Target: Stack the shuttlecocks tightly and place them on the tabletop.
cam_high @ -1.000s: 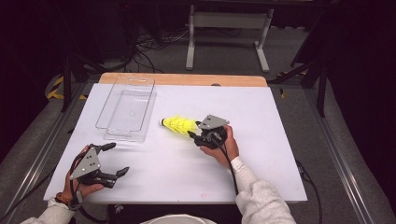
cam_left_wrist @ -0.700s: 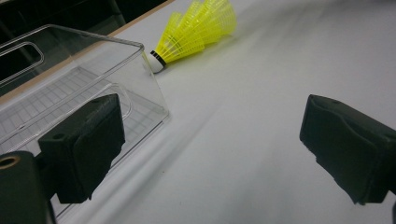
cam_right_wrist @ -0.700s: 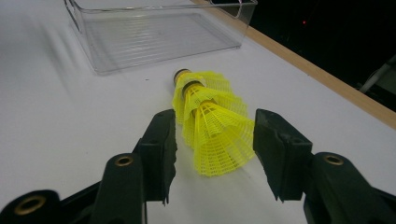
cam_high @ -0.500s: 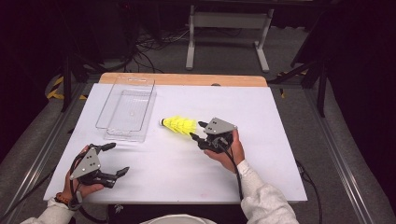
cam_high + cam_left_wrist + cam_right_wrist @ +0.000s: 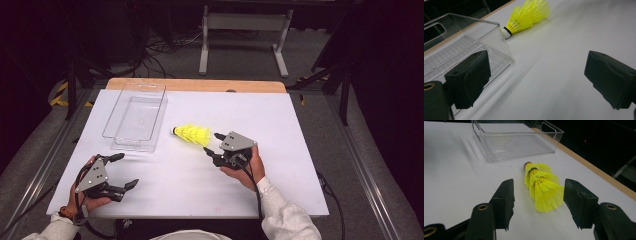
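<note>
Item one, far left: my left hand-held gripper (image 5: 120, 171), released, jaws spread wide with nothing between them, resting low on the white surface (image 5: 280, 120). Item two: clear plastic bin (image 5: 136, 119), open-topped, toward the far left edge. Item three: stack of yellow shuttlecocks (image 5: 192, 133), lying on its side just right of the bin, cork end facing it. Item four: my right hand-held gripper (image 5: 212, 144), jaws just opening, released; the stack's skirt end lies between them, untouched by either pad.
</note>
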The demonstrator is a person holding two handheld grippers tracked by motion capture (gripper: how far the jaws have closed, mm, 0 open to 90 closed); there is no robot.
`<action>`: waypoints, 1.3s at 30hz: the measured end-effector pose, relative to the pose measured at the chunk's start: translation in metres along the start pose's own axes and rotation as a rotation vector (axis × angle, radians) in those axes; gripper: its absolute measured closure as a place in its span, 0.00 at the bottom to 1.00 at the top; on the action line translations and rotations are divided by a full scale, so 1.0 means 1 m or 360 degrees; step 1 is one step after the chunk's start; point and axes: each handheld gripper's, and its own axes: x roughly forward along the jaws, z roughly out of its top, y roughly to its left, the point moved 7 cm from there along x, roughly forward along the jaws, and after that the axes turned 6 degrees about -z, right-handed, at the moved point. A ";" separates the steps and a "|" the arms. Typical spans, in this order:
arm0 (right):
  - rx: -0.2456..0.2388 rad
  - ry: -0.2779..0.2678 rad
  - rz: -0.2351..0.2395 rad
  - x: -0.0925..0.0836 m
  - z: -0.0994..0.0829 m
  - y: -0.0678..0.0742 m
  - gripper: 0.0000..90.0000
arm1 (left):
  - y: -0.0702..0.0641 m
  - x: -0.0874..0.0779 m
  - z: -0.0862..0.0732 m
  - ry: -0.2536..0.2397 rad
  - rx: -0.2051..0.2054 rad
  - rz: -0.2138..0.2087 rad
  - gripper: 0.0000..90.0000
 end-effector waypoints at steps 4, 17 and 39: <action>-0.0009 -0.0018 -0.0003 -0.003 0.001 0.002 0.45 | 0.000 0.000 0.000 -0.0001 0.0001 0.0000 0.08; -0.0057 -0.0041 -0.0024 -0.013 -0.003 0.007 0.36 | 0.000 0.000 0.000 0.0001 0.0008 -0.0001 0.08; -0.0086 -0.0024 -0.0063 -0.022 -0.014 0.006 0.32 | -0.001 0.001 0.001 0.0002 0.0009 -0.0006 0.08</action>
